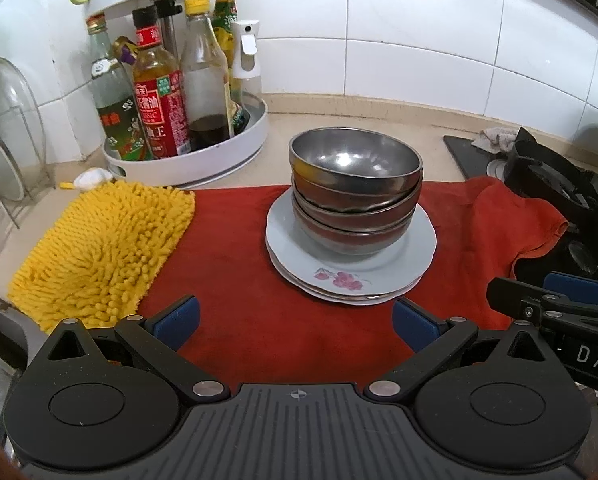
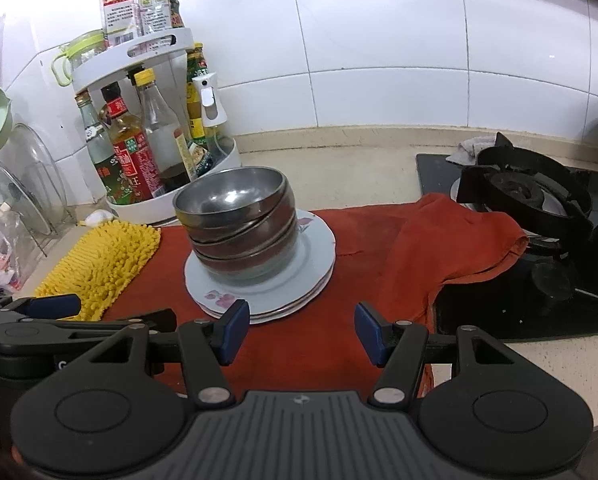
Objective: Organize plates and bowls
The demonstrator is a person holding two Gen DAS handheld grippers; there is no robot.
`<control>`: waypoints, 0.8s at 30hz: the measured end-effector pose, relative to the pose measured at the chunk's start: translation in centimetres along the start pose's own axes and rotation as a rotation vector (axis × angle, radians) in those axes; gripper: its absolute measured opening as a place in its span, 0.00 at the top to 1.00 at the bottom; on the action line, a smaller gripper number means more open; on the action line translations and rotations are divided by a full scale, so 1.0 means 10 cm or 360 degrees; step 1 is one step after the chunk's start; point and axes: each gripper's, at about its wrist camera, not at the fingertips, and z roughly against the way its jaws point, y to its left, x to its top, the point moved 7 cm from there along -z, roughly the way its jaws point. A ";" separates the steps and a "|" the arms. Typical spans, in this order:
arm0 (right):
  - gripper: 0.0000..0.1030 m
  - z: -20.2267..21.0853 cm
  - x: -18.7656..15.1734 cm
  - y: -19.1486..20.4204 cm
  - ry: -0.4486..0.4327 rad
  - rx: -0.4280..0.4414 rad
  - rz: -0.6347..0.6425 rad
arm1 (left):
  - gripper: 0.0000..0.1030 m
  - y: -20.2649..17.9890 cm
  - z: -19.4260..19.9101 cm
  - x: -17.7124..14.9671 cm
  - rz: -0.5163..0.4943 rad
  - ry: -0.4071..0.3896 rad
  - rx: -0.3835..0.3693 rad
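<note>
A stack of several steel bowls point(image 1: 355, 196) stands nested on a stack of pale plates with a pink flower print point(image 1: 351, 276), on a red cloth point(image 1: 239, 280). My left gripper point(image 1: 295, 322) is open and empty, just in front of the plates. The same bowls point(image 2: 235, 224) and plates point(image 2: 259, 280) show in the right wrist view. My right gripper point(image 2: 301, 332) is open and empty, in front of the plates and slightly right of them. The right gripper also shows at the right edge of the left wrist view point(image 1: 559, 300).
A yellow chenille mat point(image 1: 99, 252) lies left of the plates. A white two-tier turntable of sauce bottles point(image 1: 171, 120) stands behind it. Glass lids on a rack point(image 1: 7, 140) are at far left. A black gas stove point(image 2: 539, 216) is at right, with the red cloth's edge draped on it.
</note>
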 end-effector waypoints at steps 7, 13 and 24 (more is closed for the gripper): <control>0.49 -0.04 0.00 -0.01 0.0009 -0.0001 0.0000 | 0.00 0.00 -0.03 0.01 0.0013 0.0015 0.0002; 0.49 -0.05 0.00 0.00 0.0010 0.0000 0.0000 | 0.00 0.02 -0.05 0.00 0.0036 0.0019 -0.0004; 0.49 -0.05 0.00 0.05 0.0002 -0.0005 0.0002 | 0.00 0.05 0.01 0.01 0.0010 -0.0043 0.0028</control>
